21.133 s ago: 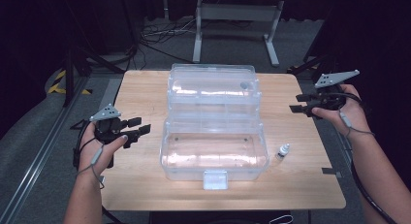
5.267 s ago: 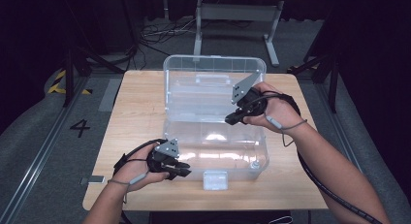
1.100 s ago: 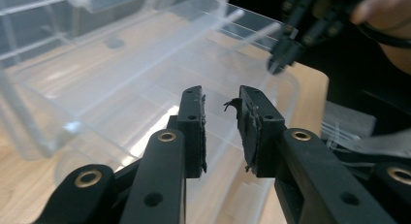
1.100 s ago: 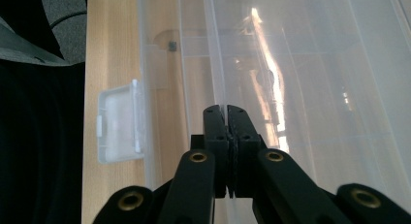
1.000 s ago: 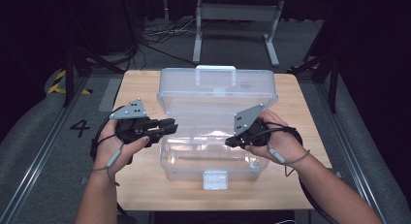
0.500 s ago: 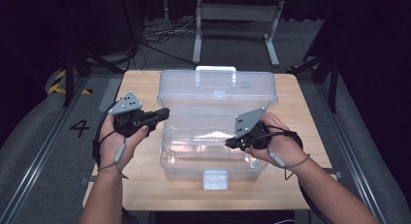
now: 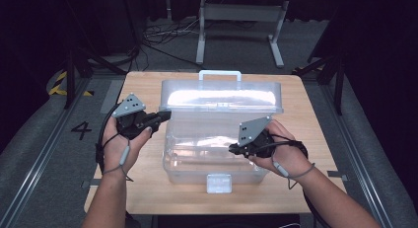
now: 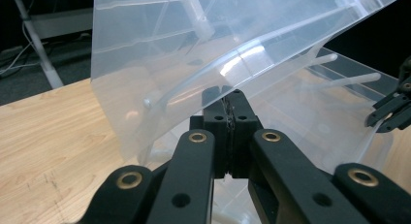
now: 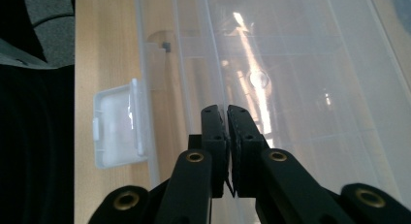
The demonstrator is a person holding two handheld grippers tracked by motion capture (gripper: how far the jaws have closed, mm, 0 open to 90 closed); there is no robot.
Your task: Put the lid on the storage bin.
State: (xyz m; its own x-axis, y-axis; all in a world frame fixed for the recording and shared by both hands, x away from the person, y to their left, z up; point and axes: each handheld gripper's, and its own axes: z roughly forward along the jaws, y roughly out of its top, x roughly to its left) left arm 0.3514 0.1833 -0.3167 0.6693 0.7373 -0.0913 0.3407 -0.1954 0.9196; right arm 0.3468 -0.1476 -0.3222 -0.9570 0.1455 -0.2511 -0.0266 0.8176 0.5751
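A clear plastic storage box (image 7: 197,161) stands mid-table with its hinged lid (image 7: 222,97) tilted partway forward over it, white handle (image 7: 220,74) at the back. My left gripper (image 7: 166,114) is shut, its tips at the lid's left edge; in the left gripper view the shut jaws (image 8: 230,100) sit just under the lid's curved rim (image 8: 228,69). My right gripper (image 7: 231,149) is shut and hovers over the box's front right part. In the right gripper view its tips (image 9: 227,112) lie over the clear wall (image 9: 300,64), beside the white latch (image 9: 118,122).
The wooden table (image 7: 143,90) has bare strips left and right of the box. The white latch (image 7: 219,182) hangs at the box's front near the table edge. A small round shape (image 9: 258,78) shows through the plastic. Dark floor, cables and a metal stand lie beyond.
The lid has tipped forward and lower over the box. My left gripper has risen slightly along the lid's left edge. The right gripper has barely moved.
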